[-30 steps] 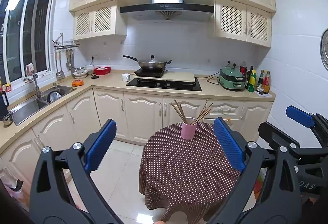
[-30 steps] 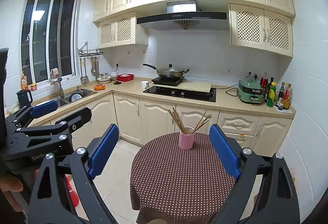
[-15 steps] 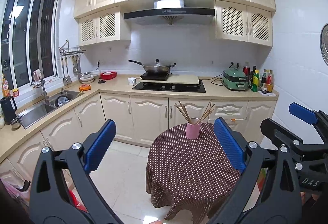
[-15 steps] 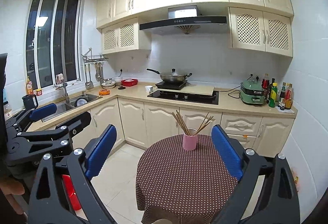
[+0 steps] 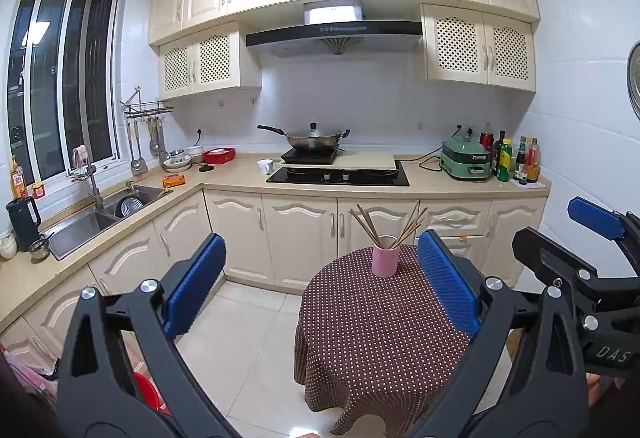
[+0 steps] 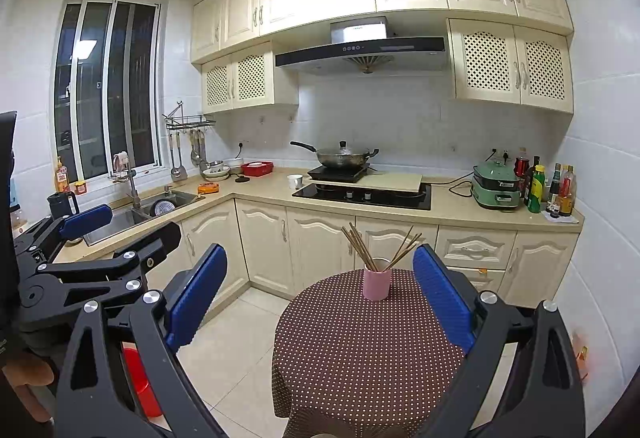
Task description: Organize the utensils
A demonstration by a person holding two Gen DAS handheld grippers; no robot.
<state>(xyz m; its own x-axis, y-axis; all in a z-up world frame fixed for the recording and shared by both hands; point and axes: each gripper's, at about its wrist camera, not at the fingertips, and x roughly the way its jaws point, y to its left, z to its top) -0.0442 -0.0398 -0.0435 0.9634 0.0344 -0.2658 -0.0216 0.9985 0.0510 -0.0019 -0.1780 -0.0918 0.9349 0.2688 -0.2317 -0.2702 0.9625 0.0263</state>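
On the far part of the round table [image 5: 384, 338], which wears a brown cloth with white dots, we see a small pink cylindrical cup [image 5: 385, 261] standing upright. A bunch of thin brown wooden chopsticks [image 5: 366, 225] stands in this cup; they lean apart, some to the left and some to the right. In the right wrist view the same pink cup [image 6: 376, 284] and chopsticks [image 6: 357, 245] are near the back edge of the table [image 6: 360, 358].

We hold the left gripper [image 5: 322, 280] with its blue-padded fingers spread wide, and nothing is between them. It hangs in the air before the table, well apart from the cup. The right gripper [image 6: 320, 288] is also spread wide and carries nothing; it too is well apart from the cup. Each gripper shows in the other camera: the right gripper [image 5: 568, 234] at the right edge of the left view, and the left gripper [image 6: 120, 228] at the left edge of the right view.

Behind the table runs a beige kitchen counter [image 5: 432, 183] with cream cabinets below. On it stands a grey metal wok with a lid [image 5: 314, 137] on a black cooktop [image 5: 338, 177]. A steel sink [image 5: 80, 228] is on the left under the window. Low on the floor we see something red [image 6: 138, 382], perhaps a plastic bucket, but the gripper hides most of it.
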